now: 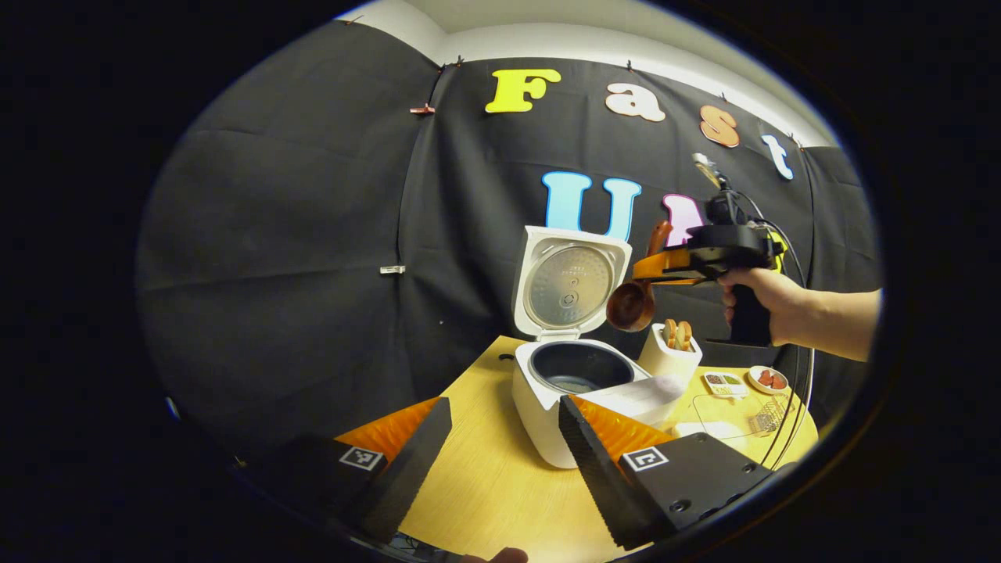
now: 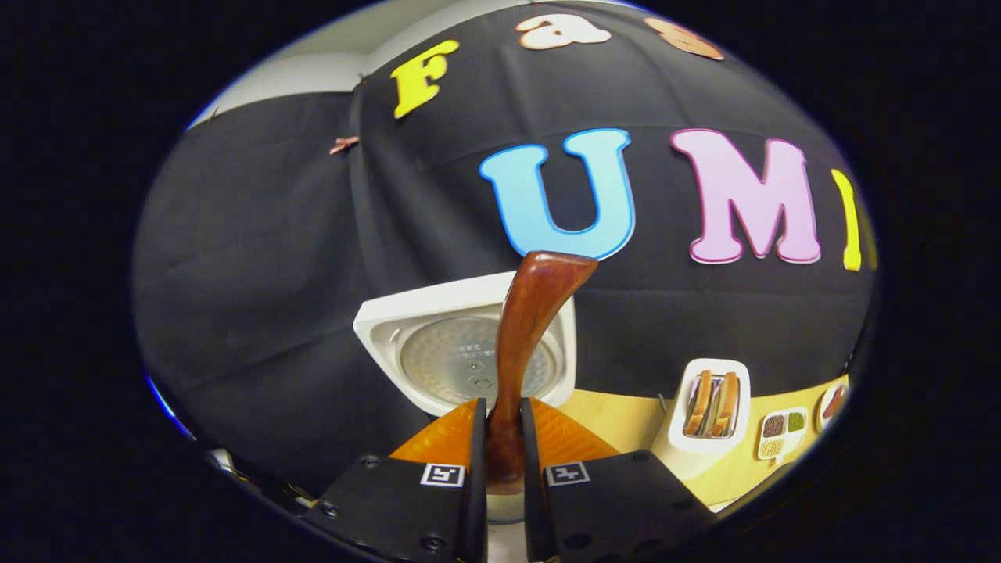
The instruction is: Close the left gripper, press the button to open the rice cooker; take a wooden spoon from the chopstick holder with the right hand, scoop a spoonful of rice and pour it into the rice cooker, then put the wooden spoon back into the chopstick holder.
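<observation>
The white rice cooker stands on the wooden table with its lid raised and the dark inner pot exposed. My left gripper hovers open in front of it, holding nothing. A hand holds my right gripper above the cooker's right rear. It is shut on a dark wooden spoon, bowl down beside the lid. In the right gripper view, the right gripper clamps the spoon's handle, which rises in front of the lid. The white chopstick holder holds other wooden utensils.
Right of the holder sit a small compartment dish and a round dish with red pieces. A wire rack lies near the table's right edge. A pale, see-through object rests against the cooker's right side.
</observation>
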